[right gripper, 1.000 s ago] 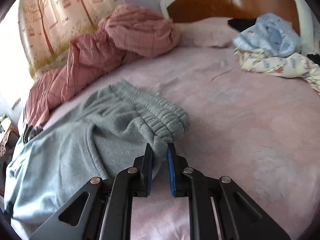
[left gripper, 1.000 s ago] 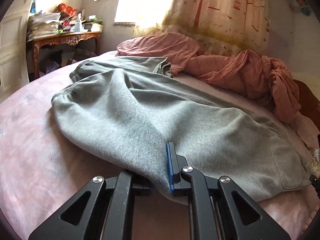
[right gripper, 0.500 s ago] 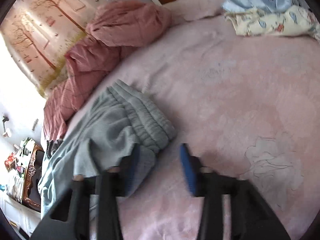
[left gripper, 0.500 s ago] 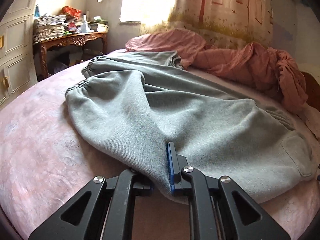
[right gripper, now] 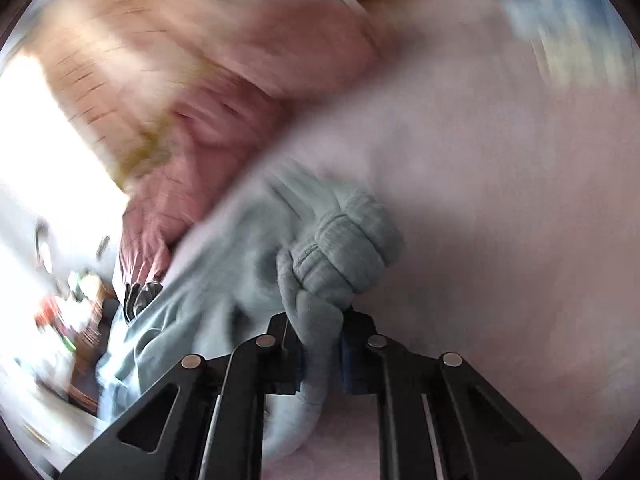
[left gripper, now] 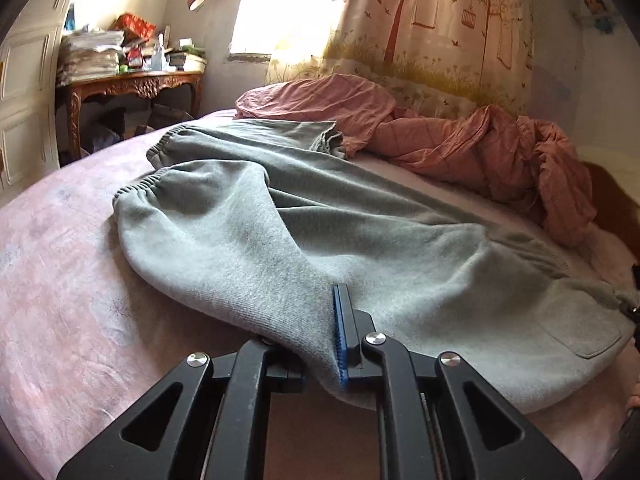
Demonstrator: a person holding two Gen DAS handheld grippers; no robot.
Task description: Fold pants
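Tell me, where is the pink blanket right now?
In the left wrist view the crumpled pink blanket lies at the far side of the bed, just behind the grey pants and below the tree-print curtain.

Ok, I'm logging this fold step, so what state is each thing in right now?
Grey pants: spread unfolded on the bed, legs side by side.
Left gripper: shut on the pants' near edge.
Right gripper: jaws closing, bunched waistband between them.
Pink blanket: crumpled behind the pants.
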